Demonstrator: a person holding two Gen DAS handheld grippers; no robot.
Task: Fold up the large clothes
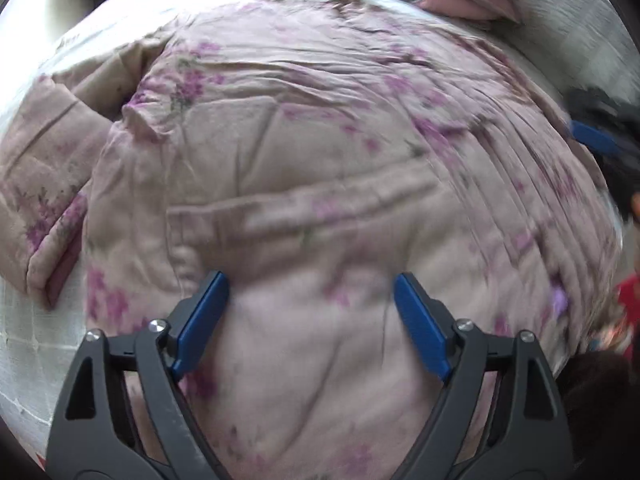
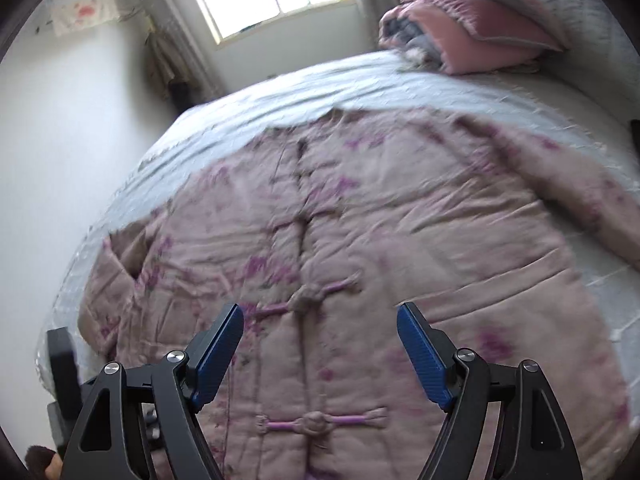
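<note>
Bedroom, window at back, pale bed sheet under everything.

Right view: padded floral jacket lies spread flat on bed, knot buttons up front, pink pillow beyond. My right gripper spread wide above front placket, pinching nothing.

Left view: same jacket, sleeve out to side. Left gripper spread wide, empty, hovering over cloth.

I judge jacket soft, bulky, fairly heavy, not slippery; best taken at hem corners or sleeve cuff.

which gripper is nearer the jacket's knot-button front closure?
Right. The right gripper hangs open directly over the knot buttons. The left gripper views plain quilted jacket fabric, no buttons visible.
</note>
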